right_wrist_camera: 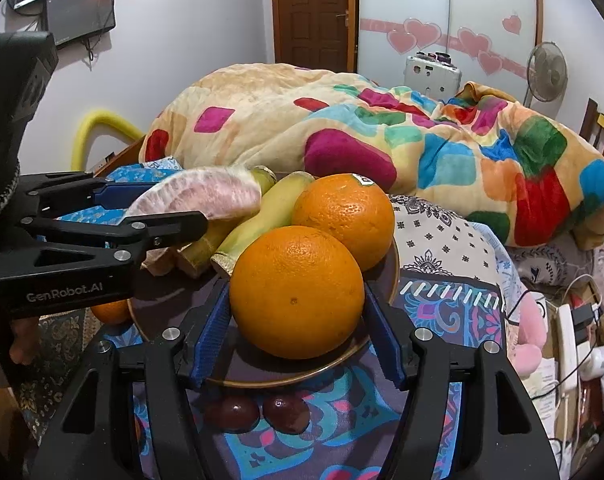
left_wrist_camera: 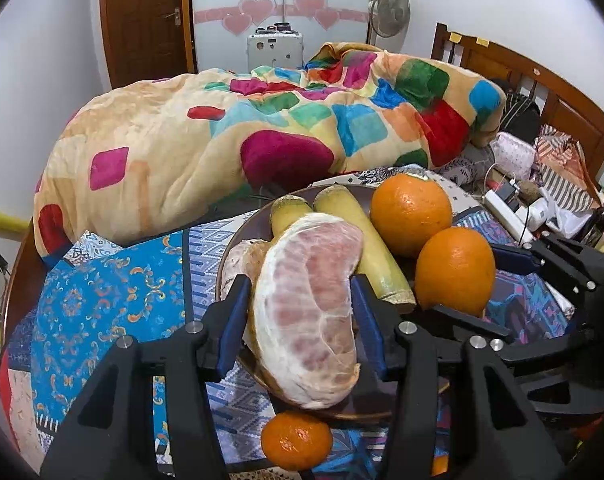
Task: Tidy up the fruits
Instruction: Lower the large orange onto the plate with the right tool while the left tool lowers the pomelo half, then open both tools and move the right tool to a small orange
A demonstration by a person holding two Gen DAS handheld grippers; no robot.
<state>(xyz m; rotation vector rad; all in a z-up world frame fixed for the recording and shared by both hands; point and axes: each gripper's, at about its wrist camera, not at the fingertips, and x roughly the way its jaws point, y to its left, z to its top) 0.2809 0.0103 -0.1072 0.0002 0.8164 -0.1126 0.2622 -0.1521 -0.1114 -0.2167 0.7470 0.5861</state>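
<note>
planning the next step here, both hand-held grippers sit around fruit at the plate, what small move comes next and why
Probably open the right hand-held gripper slightly and back it off. Its orange already appears to rest on the plate beside the other orange, while the left hand-held gripper flanks the pomelo segment.

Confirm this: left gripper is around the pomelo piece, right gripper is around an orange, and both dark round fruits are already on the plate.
Not the last part: the two dark round fruits lie on the cloth in front of the plate, seen in the right wrist view. The left gripper, pomelo piece, right gripper and orange are right.
</note>
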